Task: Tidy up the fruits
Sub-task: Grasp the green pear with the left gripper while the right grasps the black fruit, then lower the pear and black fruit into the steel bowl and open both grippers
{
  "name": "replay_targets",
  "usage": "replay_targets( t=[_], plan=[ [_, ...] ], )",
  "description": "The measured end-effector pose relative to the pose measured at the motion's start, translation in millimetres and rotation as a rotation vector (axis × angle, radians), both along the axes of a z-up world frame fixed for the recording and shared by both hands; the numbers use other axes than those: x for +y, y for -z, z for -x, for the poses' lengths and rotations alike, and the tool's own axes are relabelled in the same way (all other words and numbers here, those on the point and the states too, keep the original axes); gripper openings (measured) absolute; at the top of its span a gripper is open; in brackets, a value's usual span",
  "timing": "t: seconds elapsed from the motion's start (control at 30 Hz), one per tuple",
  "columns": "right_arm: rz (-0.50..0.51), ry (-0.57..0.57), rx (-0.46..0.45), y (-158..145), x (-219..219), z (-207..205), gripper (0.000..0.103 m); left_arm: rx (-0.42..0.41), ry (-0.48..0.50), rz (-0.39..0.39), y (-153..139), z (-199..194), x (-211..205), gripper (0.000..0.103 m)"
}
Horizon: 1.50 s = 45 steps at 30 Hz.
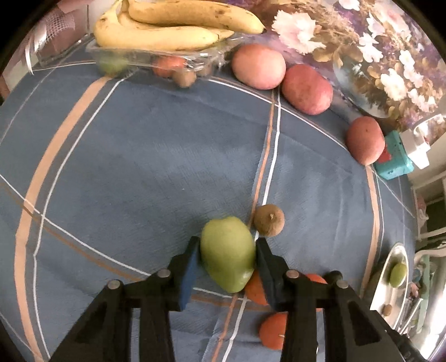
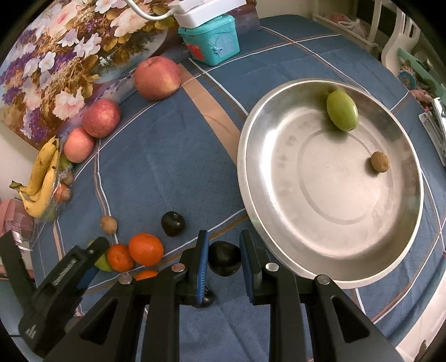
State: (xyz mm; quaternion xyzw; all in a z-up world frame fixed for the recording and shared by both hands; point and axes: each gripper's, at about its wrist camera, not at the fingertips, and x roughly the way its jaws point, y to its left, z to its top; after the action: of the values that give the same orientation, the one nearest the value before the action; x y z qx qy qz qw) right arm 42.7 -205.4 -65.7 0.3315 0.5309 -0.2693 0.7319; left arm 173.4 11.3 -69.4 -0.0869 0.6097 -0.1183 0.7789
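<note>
My left gripper [image 1: 227, 250] is shut on a green fruit [image 1: 227, 253] just above the blue checked cloth; it also shows in the right wrist view [image 2: 92, 250]. A brown longan [image 1: 269, 224] lies beside it, with oranges [image 1: 255, 289] under the right finger. My right gripper [image 2: 224, 257] has its blue pads on both sides of a dark plum [image 2: 224, 258], touching or nearly so. A second dark plum [image 2: 172, 223] lies to its left. The steel plate [image 2: 262, 172] holds a green fruit [image 2: 342, 110] and a longan [image 2: 379, 161].
Three red apples [image 2: 157, 78] line the back edge by a floral picture [image 2: 55, 55]. Bananas [image 1: 167, 25] lie on a clear tray [image 1: 156, 58] of small fruit. A teal toy box [image 2: 211, 39] stands at the back. Two oranges [image 2: 145, 249] and a longan [image 2: 108, 225] lie near the left gripper.
</note>
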Motion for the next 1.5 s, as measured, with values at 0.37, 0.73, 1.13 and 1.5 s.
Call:
replay_targets(
  t=[0.37, 0.73, 1.13, 1.5],
  plan=[
    [0.005, 0.002, 0.0, -4, -5, 4, 0.023, -0.058, -0.039, 0.014, -41, 3, 13, 0.042],
    [0.056, 0.077, 0.025, -9, -51, 27, 0.023, -0.082, 0.169, 0.049, -67, 34, -70, 0.042],
    [0.091, 0.221, 0.053, -12, -124, 77, 0.024, -0.063, 0.495, 0.099, -76, 106, -177, 0.043],
    [0.14, 0.182, -0.005, -29, -136, 86, 0.043, -0.042, 0.475, 0.105, -75, 100, -169, 0.064]
  ],
)
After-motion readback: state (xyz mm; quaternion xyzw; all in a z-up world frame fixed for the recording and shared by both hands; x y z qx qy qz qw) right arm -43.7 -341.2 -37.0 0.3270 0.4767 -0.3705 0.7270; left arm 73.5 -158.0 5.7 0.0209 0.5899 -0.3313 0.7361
